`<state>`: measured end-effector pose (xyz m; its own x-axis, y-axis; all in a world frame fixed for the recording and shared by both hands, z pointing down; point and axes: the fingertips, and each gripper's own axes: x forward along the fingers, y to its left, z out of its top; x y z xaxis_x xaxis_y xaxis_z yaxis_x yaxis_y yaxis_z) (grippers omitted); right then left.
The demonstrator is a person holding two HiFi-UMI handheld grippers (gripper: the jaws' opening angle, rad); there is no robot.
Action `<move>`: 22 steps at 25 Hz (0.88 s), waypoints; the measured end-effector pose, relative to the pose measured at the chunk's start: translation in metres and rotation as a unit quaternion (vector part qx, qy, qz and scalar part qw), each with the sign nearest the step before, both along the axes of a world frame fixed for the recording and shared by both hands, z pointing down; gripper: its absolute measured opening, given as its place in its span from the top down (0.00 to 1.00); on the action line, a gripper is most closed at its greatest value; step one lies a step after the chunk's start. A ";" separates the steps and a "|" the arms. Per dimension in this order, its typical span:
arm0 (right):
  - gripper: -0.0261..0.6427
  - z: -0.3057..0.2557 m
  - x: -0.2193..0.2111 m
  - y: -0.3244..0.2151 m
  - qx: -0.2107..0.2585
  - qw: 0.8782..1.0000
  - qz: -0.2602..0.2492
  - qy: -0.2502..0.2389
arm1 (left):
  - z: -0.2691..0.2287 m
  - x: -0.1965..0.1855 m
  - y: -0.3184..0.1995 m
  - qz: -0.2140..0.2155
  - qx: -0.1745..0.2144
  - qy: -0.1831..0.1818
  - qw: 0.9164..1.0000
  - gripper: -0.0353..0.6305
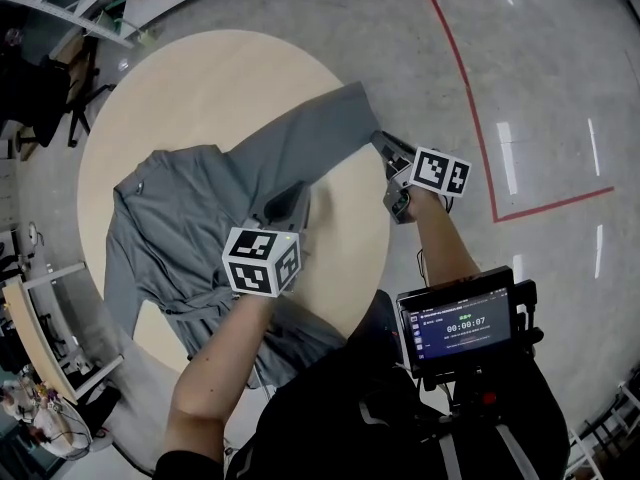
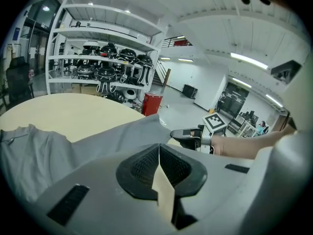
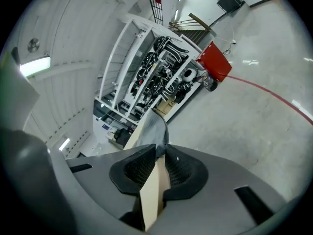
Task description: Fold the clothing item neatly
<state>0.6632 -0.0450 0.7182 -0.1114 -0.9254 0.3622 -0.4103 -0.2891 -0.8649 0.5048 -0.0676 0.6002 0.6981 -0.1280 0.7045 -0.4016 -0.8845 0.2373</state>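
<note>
Grey garment (image 1: 190,218): judged soft, limp, light; laid across surface (image 1: 230,68), hem over near edge. Sleeve end (image 3: 155,131), a sound hold, is pinched by right hand-held gripper (image 3: 159,148); left hand-held gripper (image 2: 159,148) is closed, above the garment's middle.

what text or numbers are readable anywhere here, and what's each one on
"00:00:07": timer on the chest-mounted screen.
Smaller lines on that screen: too small to read.
Left marker cube and right marker cube: black-and-white square patterns only, no letters or numbers.
Shelves and red bin: no readable labels.
</note>
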 end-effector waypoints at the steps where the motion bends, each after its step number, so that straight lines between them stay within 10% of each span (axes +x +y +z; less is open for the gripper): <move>1: 0.87 -0.002 0.000 0.000 0.000 1.000 0.000 0.003 | -0.002 -0.001 0.000 -0.001 0.000 0.002 1.000 0.95; 14: 0.91 -0.053 0.010 0.002 0.001 0.997 0.012 0.073 | -0.044 -0.040 -0.016 -0.062 0.032 0.034 0.997 0.95; 22: 0.91 -0.188 -0.037 -0.026 0.020 0.959 -0.019 0.281 | -0.129 -0.174 -0.071 -0.190 0.096 0.109 0.971 0.95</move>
<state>0.6258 -0.0710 0.5297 0.0575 -0.9387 0.3400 -0.8251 -0.2363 -0.5131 0.3306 -0.1386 0.4714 0.7053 -0.5196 0.4823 -0.6657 -0.7194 0.1984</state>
